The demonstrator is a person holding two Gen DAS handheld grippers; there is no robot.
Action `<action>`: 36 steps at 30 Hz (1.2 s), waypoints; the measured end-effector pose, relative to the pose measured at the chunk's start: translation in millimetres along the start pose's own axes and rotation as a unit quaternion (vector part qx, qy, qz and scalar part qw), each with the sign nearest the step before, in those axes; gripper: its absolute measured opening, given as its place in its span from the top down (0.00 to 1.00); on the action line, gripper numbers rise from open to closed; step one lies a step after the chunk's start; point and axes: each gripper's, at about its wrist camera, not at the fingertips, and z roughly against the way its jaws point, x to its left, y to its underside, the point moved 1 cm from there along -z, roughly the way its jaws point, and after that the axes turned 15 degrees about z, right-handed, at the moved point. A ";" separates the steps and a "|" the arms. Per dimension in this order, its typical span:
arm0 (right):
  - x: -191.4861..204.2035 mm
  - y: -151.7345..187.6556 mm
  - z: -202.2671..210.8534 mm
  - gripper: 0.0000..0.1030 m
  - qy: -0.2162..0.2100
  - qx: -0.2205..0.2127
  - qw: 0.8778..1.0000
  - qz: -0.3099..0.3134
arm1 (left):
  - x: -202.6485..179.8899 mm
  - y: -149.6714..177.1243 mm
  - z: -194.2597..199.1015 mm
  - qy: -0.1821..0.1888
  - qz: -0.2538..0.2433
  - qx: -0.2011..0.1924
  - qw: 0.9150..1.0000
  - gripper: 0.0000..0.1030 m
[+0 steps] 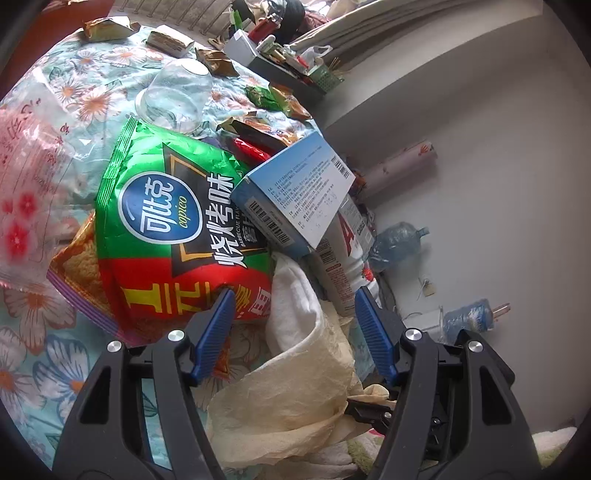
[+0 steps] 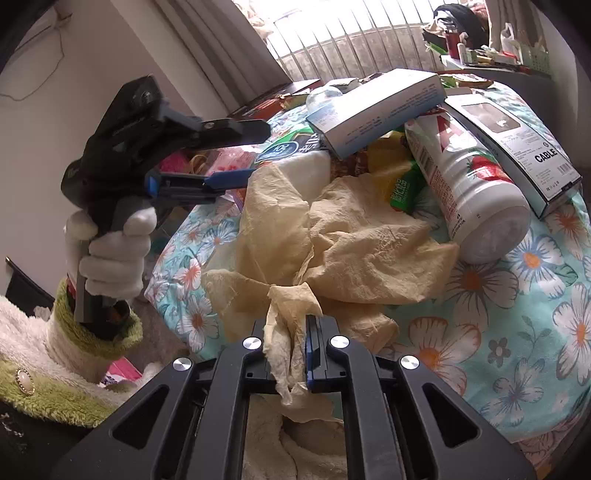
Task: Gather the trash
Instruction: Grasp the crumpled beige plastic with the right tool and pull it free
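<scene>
My right gripper (image 2: 286, 339) is closed tight on a twisted corner of the tissue (image 2: 343, 240), a crumpled beige sheet; its fingers (image 2: 314, 345) pinch the paper with no gap showing. From that pinch the tissue spreads forward across the surface (image 2: 517, 332), which is draped in a teal floral cloth.

My left gripper (image 1: 293, 325) stands wide open with nothing between its fingers (image 1: 218, 325). The same tissue (image 1: 295, 398) lies below and between them, not clamped. In the right wrist view I see the left gripper (image 2: 236, 155) from the side, held in a white-gloved hand (image 2: 110, 251), its blue fingers apart over the far edge of the tissue.

Beyond the left fingers lies a green and red chip bag (image 1: 166, 229), its lower edge touching the left fingertip. A blue box (image 1: 295, 195) rests tilted on the bag's right side and on a white bottle (image 1: 343, 258) with a red letter and a strawberry picture. In the right view that bottle (image 2: 465, 184) lies on its side just past the tissue, with a box marked CABLE (image 2: 517, 136) beside it.

Further back, a clear cup (image 1: 177, 96) lies upside down on the cloth, with small gold wrappers (image 1: 107, 29) near the far edge. A clear printed bag (image 1: 29, 177) sits at the left.
</scene>
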 end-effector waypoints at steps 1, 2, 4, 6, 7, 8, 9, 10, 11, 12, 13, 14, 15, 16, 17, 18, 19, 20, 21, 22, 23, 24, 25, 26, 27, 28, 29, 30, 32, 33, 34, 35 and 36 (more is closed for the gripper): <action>2.2 1.0 -0.6 0.93 0.002 0.001 1.000 0.009 | -3.5 -1.2 -4.3 -0.014 -0.010 0.008 1.000 0.47; 4.7 0.8 -1.2 0.93 0.003 0.002 1.000 0.018 | -6.2 -2.4 -9.2 -0.028 -0.017 0.019 0.999 0.52; 9.1 0.8 -1.2 0.93 0.002 0.001 0.999 0.032 | -6.0 -5.4 -18.3 -0.051 -0.015 0.042 0.998 0.61; 13.1 1.2 0.4 0.93 -0.001 -0.002 0.999 0.043 | -6.7 -6.0 -24.5 -0.068 -0.017 0.058 0.996 0.73; 14.3 2.1 1.3 0.93 -0.002 -0.004 0.999 0.046 | -7.8 -5.8 -26.6 -0.078 -0.022 0.058 0.995 0.76; 15.0 3.5 2.8 0.93 -0.002 -0.006 0.999 0.047 | -8.3 -4.9 -27.3 -0.084 -0.025 0.058 0.994 0.83; 14.7 6.1 4.0 0.93 -0.001 -0.007 0.999 0.048 | -8.0 -4.3 -27.3 -0.088 -0.026 0.057 0.994 0.87; 14.8 7.5 5.6 0.93 0.001 -0.008 0.999 0.048 | -6.7 -3.7 -27.0 -0.088 -0.023 0.055 0.994 0.92; 14.0 9.3 7.7 0.93 0.002 -0.010 0.999 0.046 | -5.5 -3.5 -27.3 -0.088 -0.018 0.053 0.995 0.97; 11.6 9.6 8.9 0.93 0.003 -0.011 0.999 0.043 | -3.3 -2.5 -26.5 -0.089 -0.014 0.048 0.995 0.99; 8.6 10.0 10.9 0.93 0.005 -0.012 0.999 0.041 | -0.8 -1.3 -23.9 -0.088 -0.011 0.042 0.995 1.00; 6.4 11.2 13.7 0.93 0.008 -0.014 0.999 0.038 | 3.2 -0.5 -19.6 -0.087 -0.007 0.034 0.996 1.00; 3.3 12.4 15.4 0.93 0.011 -0.016 0.999 0.034 | 5.6 0.7 -16.1 -0.085 -0.001 0.027 0.996 1.00; 0.1 14.5 18.8 0.93 0.013 -0.018 0.999 0.027 | 7.6 0.7 -12.1 -0.082 0.006 0.019 0.996 1.00; -4.3 16.5 22.1 0.93 0.014 -0.021 1.000 0.019 | 10.5 1.6 -7.2 -0.079 0.015 0.012 0.997 1.00; -9.2 19.1 25.0 0.93 0.015 -0.025 1.000 0.008 | 13.7 2.9 -0.8 -0.076 0.023 0.001 0.997 1.00; -14.3 21.5 27.4 0.93 0.016 -0.028 0.999 -0.003 | 15.8 4.6 5.7 -0.075 0.027 -0.010 0.997 1.00; -19.6 23.6 29.1 0.93 0.017 -0.032 0.999 -0.016 | 18.0 6.2 11.9 -0.074 0.031 -0.020 0.997 1.00; -24.9 25.7 31.7 0.93 0.015 -0.037 0.999 -0.029 | 19.7 7.5 17.5 -0.076 0.034 -0.031 0.996 1.00; -30.2 27.9 34.5 0.93 0.014 -0.043 0.998 -0.042 | 21.5 9.1 23.8 -0.080 0.034 -0.043 0.995 1.00; -34.7 30.1 36.8 0.93 0.014 -0.049 0.997 -0.053 | 22.8 11.5 30.0 -0.087 0.031 -0.054 0.994 1.00; -39.8 32.1 39.2 0.93 0.014 -0.054 0.996 -0.065 | 24.6 14.0 35.9 -0.093 0.028 -0.063 0.993 1.00; -44.9 33.5 40.6 0.93 0.017 -0.057 0.995 -0.076 | 26.6 16.4 40.7 -0.098 0.026 -0.070 0.992 1.00; -49.2 33.9 41.3 0.93 0.022 -0.060 0.994 -0.084 | 29.6 19.1 45.9 -0.103 0.027 -0.076 0.991 1.00; -53.3 34.0 43.0 0.93 0.031 -0.062 0.993 -0.093 | 32.0 21.1 50.1 -0.110 0.026 -0.082 0.990 1.00; -57.3 33.8 44.4 0.93 0.039 -0.065 0.992 -0.100 | 34.8 22.5 53.4 -0.118 0.025 -0.089 0.989 1.00; -61.2 32.8 46.9 0.93 0.046 -0.070 0.991 -0.107 | 38.1 24.1 58.1 -0.127 0.024 -0.096 0.987 1.00; -64.6 31.7 50.2 0.93 0.052 -0.078 0.989 -0.114 | 43.1 25.3 63.9 -0.134 0.023 -0.102 0.985 1.00; -70.9 25.5 58.4 0.93 0.067 -0.097 0.985 -0.128 | 48.8 26.3 70.5 -0.142 0.026 -0.109 0.983 1.00; -73.9 20.7 61.3 0.93 0.075 -0.107 0.983 -0.132 | 51.7 26.1 72.3 -0.146 0.026 -0.112 0.983 1.00; -74.3 14.8 63.7 0.93 0.085 -0.116 0.981 -0.132 | 54.0 27.2 75.0 -0.151 0.025 -0.116 0.981 1.00; -73.1 7.9 64.5 0.93 0.093 -0.124 0.980 -0.128 | 57.3 29.5 78.6 -0.154 0.024 -0.119 0.981 1.00; -74.3 -0.8 62.0 0.93 0.095 -0.129 0.980 -0.120 | 58.6 30.5 80.0 -0.154 0.024 -0.120 0.980 1.00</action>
